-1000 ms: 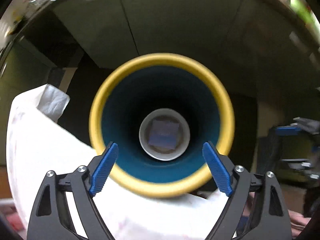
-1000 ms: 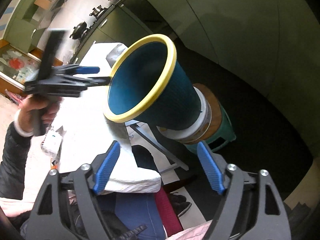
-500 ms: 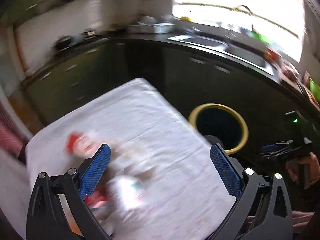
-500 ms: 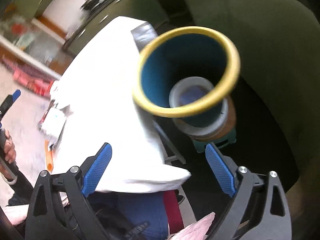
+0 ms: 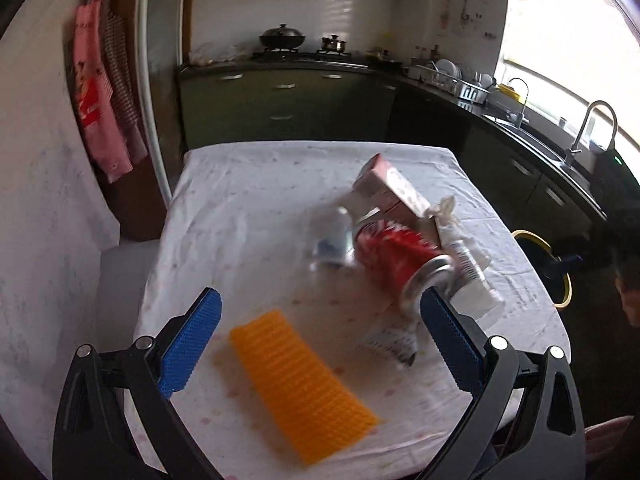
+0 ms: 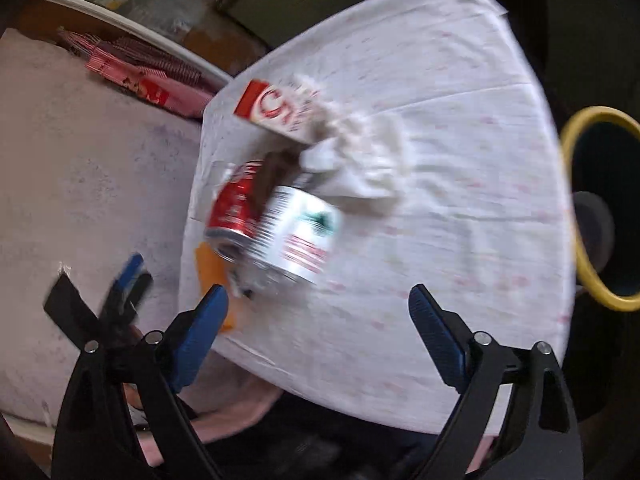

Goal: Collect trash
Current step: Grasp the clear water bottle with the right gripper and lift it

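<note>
Trash lies on a table with a white cloth [image 5: 248,208]: a red soda can [image 5: 396,258] on its side, a red-and-white carton [image 5: 390,188], a small clear bottle [image 5: 334,238], crumpled white tissue [image 6: 360,160], a white-and-silver packet [image 6: 298,236] and an orange mesh strip [image 5: 300,384]. A blue bin with a yellow rim [image 6: 600,208] stands off the table's right edge. My left gripper [image 5: 316,344] is open and empty above the orange strip. My right gripper [image 6: 320,336] is open and empty over the table's near edge.
Dark green kitchen cabinets [image 5: 280,108] run behind the table, with a stove and pots on top. A sink and tap [image 5: 588,128] are at the right under a bright window. Pink cloths [image 5: 100,96] hang on the left wall.
Both grippers have swung away from the bin's mouth to face the table and its trash. Both stay open and empty.
</note>
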The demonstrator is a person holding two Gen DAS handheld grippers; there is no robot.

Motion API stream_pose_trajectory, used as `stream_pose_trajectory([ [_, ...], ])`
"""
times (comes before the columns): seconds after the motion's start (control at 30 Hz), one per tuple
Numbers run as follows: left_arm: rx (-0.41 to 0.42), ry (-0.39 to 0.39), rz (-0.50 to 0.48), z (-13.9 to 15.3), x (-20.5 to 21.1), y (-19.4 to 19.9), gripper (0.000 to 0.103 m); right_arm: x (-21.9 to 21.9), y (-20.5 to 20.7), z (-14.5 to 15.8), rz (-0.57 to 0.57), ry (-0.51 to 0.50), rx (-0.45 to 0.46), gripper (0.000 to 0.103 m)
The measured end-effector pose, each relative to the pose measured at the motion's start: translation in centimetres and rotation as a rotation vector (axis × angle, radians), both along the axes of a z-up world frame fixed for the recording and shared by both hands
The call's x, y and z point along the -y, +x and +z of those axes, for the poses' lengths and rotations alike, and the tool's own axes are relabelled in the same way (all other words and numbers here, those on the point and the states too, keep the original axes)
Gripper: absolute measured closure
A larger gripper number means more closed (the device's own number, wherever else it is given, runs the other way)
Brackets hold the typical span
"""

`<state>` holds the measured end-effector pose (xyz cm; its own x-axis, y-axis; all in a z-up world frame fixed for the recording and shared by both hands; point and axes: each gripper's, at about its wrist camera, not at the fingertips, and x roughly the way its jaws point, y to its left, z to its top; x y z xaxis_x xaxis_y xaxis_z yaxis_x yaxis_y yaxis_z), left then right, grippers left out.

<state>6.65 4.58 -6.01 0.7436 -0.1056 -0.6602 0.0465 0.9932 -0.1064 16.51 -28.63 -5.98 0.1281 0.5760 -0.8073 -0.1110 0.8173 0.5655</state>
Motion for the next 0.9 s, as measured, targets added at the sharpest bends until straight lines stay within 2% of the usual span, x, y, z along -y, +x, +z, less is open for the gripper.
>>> stream_pose_trajectory([
  [0.13, 0.021, 0.031, -0.009, -0.9, -1.0, -1.0, 0.005, -3.6, 2.6, -1.5, 0.001, -0.070, -0.095, 0.016],
  [0.27, 0.028, 0.018, -0.031, -1.4, -0.8, -1.2, 0.005, -5.2, 3.9, -3.3, -0.016, -0.089, -0.170, 0.017],
  [0.37, 0.032, 0.008, -0.029, -1.9, -1.1, -1.5, 0.005, -5.8, 5.0, -4.7, -0.043, -0.108, -0.201, 0.023],
  [0.43, 0.025, -0.005, -0.034, -2.2, -1.3, -1.6, 0.005, -5.9, 5.3, -5.5, -0.054, -0.121, -0.224, 0.031],
  [0.53, 0.008, -0.024, -0.038, -2.9, -1.7, -1.4, 0.005, -6.4, 5.8, -6.9, -0.051, -0.125, -0.266, 0.033],
  [0.67, 0.000, -0.026, -0.024, -3.4, -2.0, -1.2, 0.005, -7.4, 6.7, -8.1, -0.038, -0.140, -0.286, 0.034],
  [0.7, -0.002, -0.028, -0.022, -3.4, -2.0, -1.2, 0.005, -7.5, 6.8, -8.3, -0.028, -0.142, -0.288, 0.040],
  [0.73, -0.001, -0.029, -0.021, -3.4, -2.0, -1.2, 0.005, -7.5, 6.6, -8.4, -0.013, -0.154, -0.289, 0.041],
  [0.9, 0.006, -0.016, -0.017, -3.2, -1.7, -1.1, 0.005, -7.6, 4.8, -7.2, 0.062, -0.146, -0.265, 0.042],
])
